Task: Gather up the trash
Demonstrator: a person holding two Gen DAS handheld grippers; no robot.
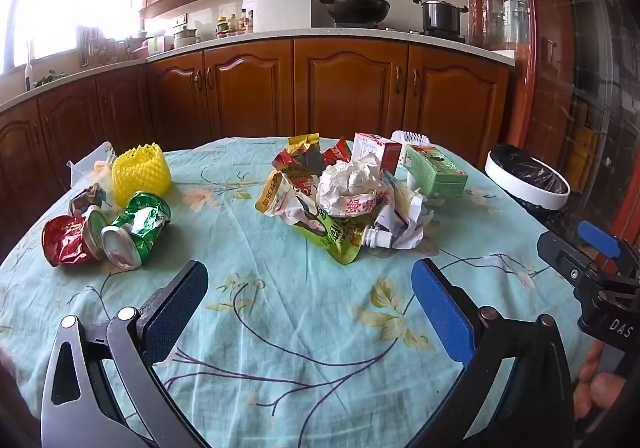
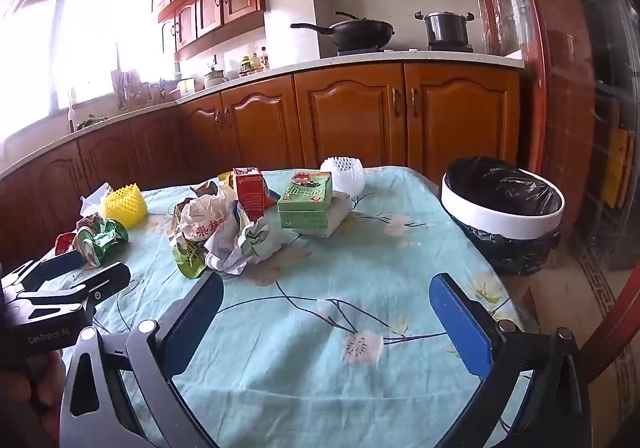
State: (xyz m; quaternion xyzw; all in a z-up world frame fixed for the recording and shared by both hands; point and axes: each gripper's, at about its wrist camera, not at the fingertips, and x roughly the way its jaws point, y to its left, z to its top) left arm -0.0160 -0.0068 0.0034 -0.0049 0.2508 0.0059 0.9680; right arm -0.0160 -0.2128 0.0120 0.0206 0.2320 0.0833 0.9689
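Trash lies on a table under a teal flowered cloth (image 1: pixel 280 312). A central heap holds crumpled paper (image 1: pixel 352 187), a green spouted pouch (image 1: pixel 336 240), a red carton (image 1: pixel 380 151) and a green carton (image 1: pixel 436 169). At the left lie a crushed green can (image 1: pixel 138 230), a crushed red can (image 1: pixel 68 240) and a yellow foam net (image 1: pixel 140 173). My left gripper (image 1: pixel 310 288) hovers open over bare cloth in front of the heap. My right gripper (image 2: pixel 326 302) is open too, with the heap (image 2: pixel 224 232) ahead on its left. A white-rimmed bin with a black bag (image 2: pixel 502 203) stands past the table's right edge.
A white foam net (image 2: pixel 342 175) lies behind the green carton (image 2: pixel 306 199). Wooden kitchen cabinets (image 1: pixel 344 87) run behind the table, with a wok and a pot on the stove. A hand (image 1: pixel 600 392) holds the right gripper's body at the left wrist view's right edge.
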